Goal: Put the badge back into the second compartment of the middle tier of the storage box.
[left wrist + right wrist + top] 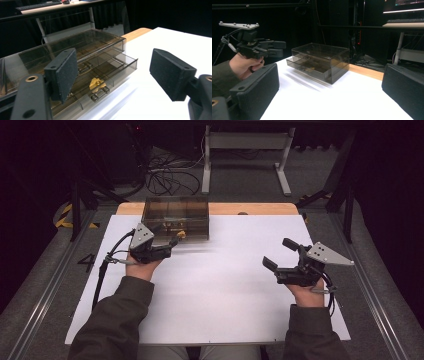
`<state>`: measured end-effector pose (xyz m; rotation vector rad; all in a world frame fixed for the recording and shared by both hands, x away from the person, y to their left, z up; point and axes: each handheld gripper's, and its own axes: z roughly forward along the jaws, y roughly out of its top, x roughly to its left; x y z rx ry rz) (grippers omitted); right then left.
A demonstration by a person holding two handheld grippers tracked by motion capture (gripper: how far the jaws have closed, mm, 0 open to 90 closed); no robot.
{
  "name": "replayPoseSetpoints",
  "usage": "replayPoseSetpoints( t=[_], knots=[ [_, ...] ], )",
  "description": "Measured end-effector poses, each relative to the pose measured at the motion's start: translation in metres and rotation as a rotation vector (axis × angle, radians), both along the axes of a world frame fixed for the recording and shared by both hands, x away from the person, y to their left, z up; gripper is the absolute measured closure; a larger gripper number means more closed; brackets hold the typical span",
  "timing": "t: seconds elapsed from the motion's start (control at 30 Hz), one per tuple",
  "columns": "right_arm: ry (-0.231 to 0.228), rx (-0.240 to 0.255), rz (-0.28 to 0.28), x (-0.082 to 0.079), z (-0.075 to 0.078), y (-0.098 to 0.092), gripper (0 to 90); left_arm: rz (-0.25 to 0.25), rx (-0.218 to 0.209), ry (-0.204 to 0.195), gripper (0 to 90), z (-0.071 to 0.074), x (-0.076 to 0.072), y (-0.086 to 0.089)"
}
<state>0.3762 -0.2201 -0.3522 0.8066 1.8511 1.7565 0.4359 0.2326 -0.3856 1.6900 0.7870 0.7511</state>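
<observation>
A smoked clear drawer box (175, 217) stands at the back left of the white tabletop (225, 290). Its lower drawer (120, 67) is pulled partly out, and a small gold-coloured piece (97, 83) lies inside near the metal handle. My left gripper (174, 242) hovers just in front of the drawer, open, with nothing between its pads (63, 72). In the right gripper view the box (319, 62) and the left gripper (279, 48) show side on. My right gripper (279, 254) is held open and empty over the table's right side, well away from the box.
A strip of bare wood (250, 208) runs along the table's far edge behind the box. Beyond it are a white desk frame (245, 155) and loose cables (170, 177) on the floor. Black stands (345, 195) flank the table.
</observation>
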Motion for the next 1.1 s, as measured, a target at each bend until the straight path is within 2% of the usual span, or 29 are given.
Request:
replayPoseSetpoints(
  t=[0.13, 0.43, 0.5, 0.63, 0.97, 1.1],
  knots=[
    [-0.001, -0.001, 0.000, 0.000, 0.000, 0.000, 1.7, 0.002, -0.008, -0.006, 19.1, 0.002, -0.007, 0.004],
    [0.003, -0.002, -0.001, 0.000, 0.000, 0.001, 1.7, -0.007, -0.034, 0.009, 12.7, 0.005, -0.022, 0.012],
    [0.003, -0.004, -0.002, 0.000, -0.001, 0.001, 1.6, -0.011, -0.050, 0.010, 11.6, 0.005, -0.025, 0.013],
    [0.004, -0.004, -0.002, 0.001, -0.001, 0.001, 1.7, -0.016, -0.053, 0.010, 10.0, 0.006, -0.032, 0.017],
    [0.009, -0.002, -0.008, 0.001, -0.002, 0.001, 1.6, -0.022, -0.081, -0.017, 6.8, 0.013, -0.051, 0.025],
    [0.006, -0.007, -0.011, 0.002, -0.003, 0.000, 1.6, -0.020, -0.095, -0.014, 6.0, 0.013, -0.056, 0.029]
  ],
)
